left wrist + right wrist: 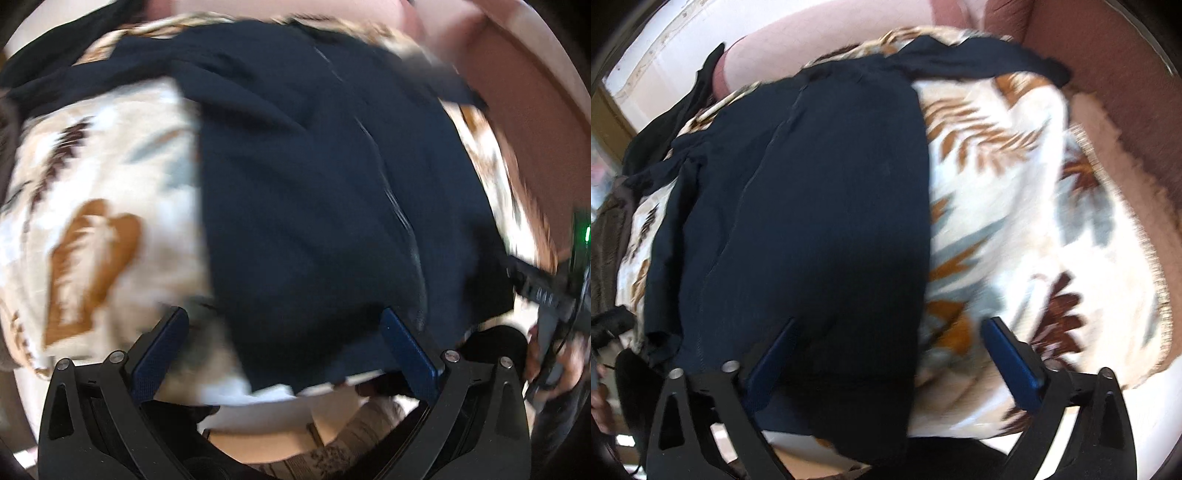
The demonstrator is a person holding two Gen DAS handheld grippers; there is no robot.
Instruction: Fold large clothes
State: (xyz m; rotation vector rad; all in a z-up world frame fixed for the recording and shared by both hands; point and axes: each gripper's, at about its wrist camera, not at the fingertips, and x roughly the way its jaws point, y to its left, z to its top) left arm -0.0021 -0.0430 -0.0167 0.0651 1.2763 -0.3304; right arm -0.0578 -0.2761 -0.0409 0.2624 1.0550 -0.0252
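Left wrist view, hand [550, 354] beside navy garment [314, 184], absent opposite.

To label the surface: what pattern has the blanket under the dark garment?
Cream blanket with brown, orange and grey leaf shapes; right wrist view shows it best.

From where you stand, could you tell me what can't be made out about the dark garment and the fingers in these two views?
- Left wrist view: motion blur smears the dark navy garment, so seams and fastenings are unreadable.
- Right wrist view: its near hem runs behind the right gripper, so the edge there is hidden.
- Both views: whether the open fingers touch the cloth is unclear.
- Patterned blanket: the garment covers its middle.
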